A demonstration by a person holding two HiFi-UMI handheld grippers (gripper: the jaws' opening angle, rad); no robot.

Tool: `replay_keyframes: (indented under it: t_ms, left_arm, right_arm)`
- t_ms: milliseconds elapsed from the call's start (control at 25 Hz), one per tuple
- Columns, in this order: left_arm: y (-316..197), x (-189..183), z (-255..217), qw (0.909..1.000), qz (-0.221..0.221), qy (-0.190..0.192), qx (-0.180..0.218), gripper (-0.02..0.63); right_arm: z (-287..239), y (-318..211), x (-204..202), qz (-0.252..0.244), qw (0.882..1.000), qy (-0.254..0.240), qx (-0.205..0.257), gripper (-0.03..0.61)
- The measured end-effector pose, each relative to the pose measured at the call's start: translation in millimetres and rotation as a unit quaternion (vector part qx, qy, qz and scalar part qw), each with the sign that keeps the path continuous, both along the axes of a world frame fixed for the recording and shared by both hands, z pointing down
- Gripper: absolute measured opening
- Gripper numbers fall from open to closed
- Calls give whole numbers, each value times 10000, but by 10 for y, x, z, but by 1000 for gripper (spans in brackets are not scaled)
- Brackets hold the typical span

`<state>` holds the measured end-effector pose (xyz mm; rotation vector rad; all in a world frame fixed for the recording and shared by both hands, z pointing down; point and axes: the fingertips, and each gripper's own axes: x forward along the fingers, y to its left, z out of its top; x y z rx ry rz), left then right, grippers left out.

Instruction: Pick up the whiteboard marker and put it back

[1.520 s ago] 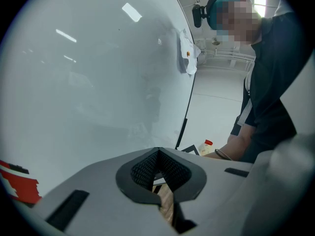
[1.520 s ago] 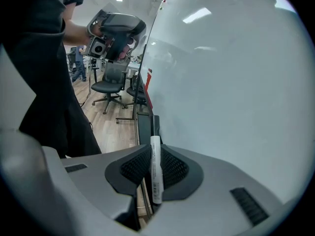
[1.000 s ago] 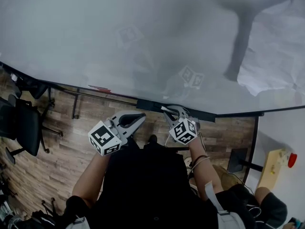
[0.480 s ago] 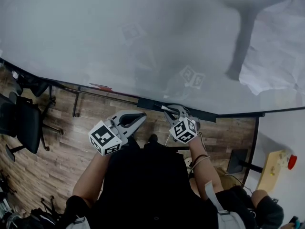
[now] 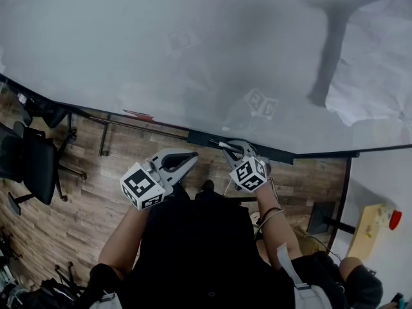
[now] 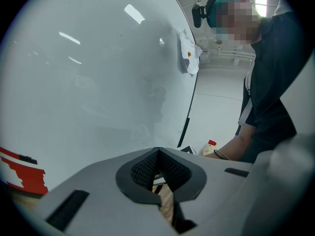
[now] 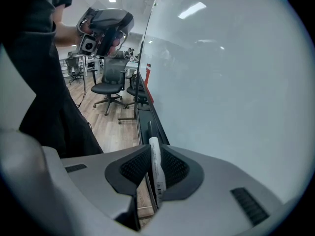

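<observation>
My right gripper (image 5: 234, 149), whiteboard marker (image 7: 155, 167) in its jaws, sits at the tray (image 5: 203, 140) under the whiteboard (image 5: 154, 50), my left gripper (image 5: 190, 156) alongside.

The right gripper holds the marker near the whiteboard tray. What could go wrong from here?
1. The tray is narrow; if the right gripper opens off line, the marker may miss it and fall to the wood floor.
2. The whiteboard is close beside the fingers; a bump could twist the marker in the grip.
</observation>
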<state>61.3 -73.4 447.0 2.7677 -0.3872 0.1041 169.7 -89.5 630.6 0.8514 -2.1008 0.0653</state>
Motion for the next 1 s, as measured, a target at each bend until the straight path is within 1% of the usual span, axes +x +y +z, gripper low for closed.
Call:
replay_keyframes:
  t_ms: [520, 840, 1000]
  left_arm:
    - [41, -30, 5, 10000, 33, -22, 2, 8]
    - [60, -14, 18, 9999, 79, -65, 4, 8]
    - [66, -6, 29, 9999, 120, -81, 2, 8]
  right_arm:
    - [16, 10, -24, 175, 9993, -287, -154, 72]
    - [-94, -3, -26, 186, 9991, -374, 37, 72]
    - [-211, -1, -21, 243, 9982, -538, 120, 72]
